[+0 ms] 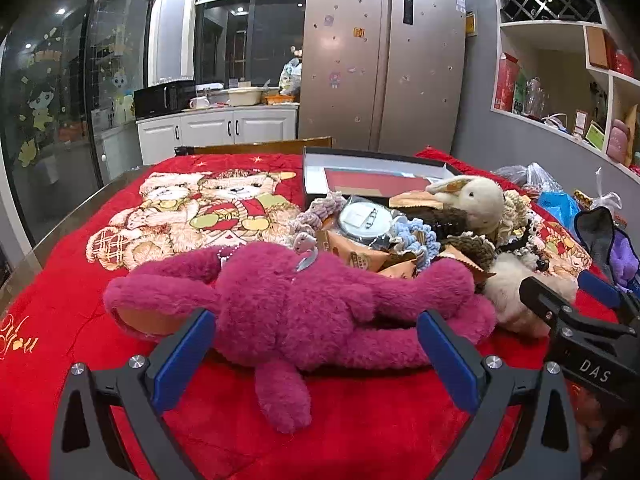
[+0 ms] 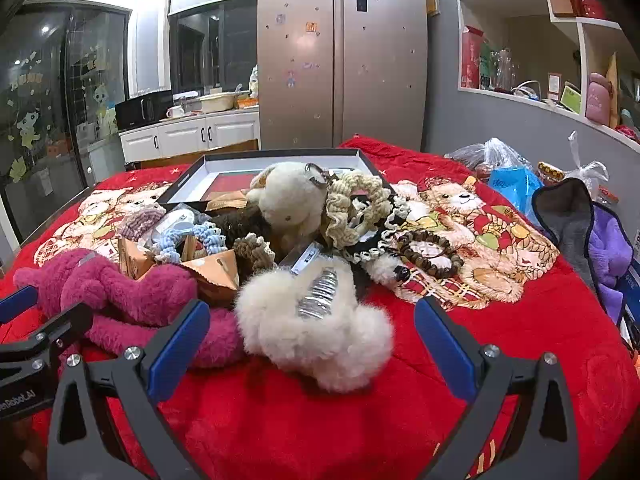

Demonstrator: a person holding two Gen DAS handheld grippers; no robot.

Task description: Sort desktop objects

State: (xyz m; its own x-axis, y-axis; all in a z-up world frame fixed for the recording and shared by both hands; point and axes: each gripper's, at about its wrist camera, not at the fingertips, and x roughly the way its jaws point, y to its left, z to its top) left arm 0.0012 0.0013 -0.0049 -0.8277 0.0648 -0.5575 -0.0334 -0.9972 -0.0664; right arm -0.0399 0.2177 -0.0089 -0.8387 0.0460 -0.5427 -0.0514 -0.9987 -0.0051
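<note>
A magenta plush toy (image 1: 304,312) lies on the red blanket (image 1: 80,312), right in front of my left gripper (image 1: 316,344), whose blue pads stand wide open on either side of its body without touching it. My right gripper (image 2: 312,340) is open too, just short of a fluffy cream hair clip (image 2: 316,328) with a silver claw. Behind them a pile holds a cream plush duck (image 2: 288,200), knitted scrunchies (image 2: 352,200), orange snack packets (image 2: 216,276), a round tin (image 1: 366,220) and a bead bracelet (image 2: 432,252). A black open box (image 1: 372,172) stands behind the pile.
Plastic bags (image 2: 512,184) and a grey-and-purple cloth (image 2: 600,248) crowd the right edge of the table. The right gripper (image 1: 580,320) shows at the right of the left wrist view. A fridge (image 2: 340,52), a kitchen counter and wall shelves stand beyond the table.
</note>
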